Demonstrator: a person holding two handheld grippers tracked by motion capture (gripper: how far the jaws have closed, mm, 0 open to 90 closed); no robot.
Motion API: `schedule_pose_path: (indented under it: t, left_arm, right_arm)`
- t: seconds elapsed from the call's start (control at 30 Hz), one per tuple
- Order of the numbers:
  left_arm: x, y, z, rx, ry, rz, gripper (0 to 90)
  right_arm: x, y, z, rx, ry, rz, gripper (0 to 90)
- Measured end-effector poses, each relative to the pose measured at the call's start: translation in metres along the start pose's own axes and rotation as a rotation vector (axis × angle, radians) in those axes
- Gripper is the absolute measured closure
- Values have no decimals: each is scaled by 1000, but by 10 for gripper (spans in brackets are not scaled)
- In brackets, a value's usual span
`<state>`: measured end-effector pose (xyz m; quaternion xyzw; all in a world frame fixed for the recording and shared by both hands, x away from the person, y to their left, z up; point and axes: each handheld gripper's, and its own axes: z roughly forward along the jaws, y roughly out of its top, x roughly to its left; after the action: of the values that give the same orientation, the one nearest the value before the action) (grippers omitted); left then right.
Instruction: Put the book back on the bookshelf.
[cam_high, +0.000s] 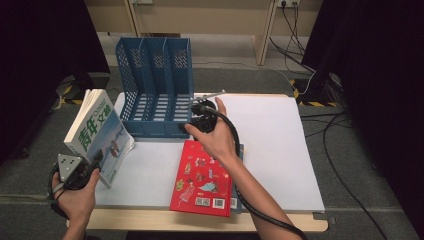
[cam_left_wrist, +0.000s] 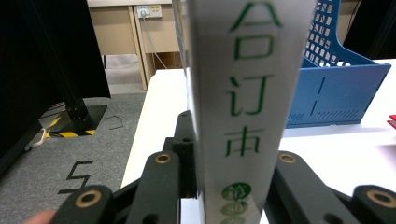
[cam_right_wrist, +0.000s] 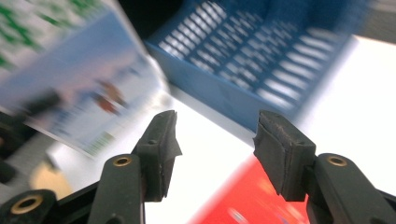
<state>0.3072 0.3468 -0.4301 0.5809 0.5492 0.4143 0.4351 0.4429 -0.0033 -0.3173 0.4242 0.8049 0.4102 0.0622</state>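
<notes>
My left gripper (cam_high: 97, 159) is shut on the spine of a white and blue book (cam_high: 97, 127) with green characters, holding it upright and tilted over the table's left edge. In the left gripper view the spine (cam_left_wrist: 243, 70) stands between the two black jaws of that gripper (cam_left_wrist: 224, 163). My right gripper (cam_high: 200, 122) hovers at the front right corner of the blue file rack (cam_high: 155, 95), just beyond a red book (cam_high: 202, 180) lying flat. In the right gripper view this gripper (cam_right_wrist: 215, 135) is open, with nothing between its pads and the rack (cam_right_wrist: 261, 60) ahead.
A white board (cam_high: 280, 150) covers the wooden table, with bare room on its right half. A blue edge (cam_high: 241, 150) peeks out from under the red book. The rack has three slots with their open tops facing up. Cables run over the floor at the right.
</notes>
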Motion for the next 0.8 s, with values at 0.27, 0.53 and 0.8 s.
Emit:
schedule_pose_path:
  t: [0.27, 0.53, 0.8]
  left_arm:
    - [3, -2, 0, -15, 5, -1, 717]
    - [6, -2, 0, -23, 2, -14, 706]
    - [11, 21, 1, -118, 12, -15, 663]
  right_arm:
    - [-42, -34, -7, 72, -105, 26, 491]
    - [-75, -68, -13, 79, -136, 114, 509]
    - [-94, -92, -26, 46, -148, 178, 525]
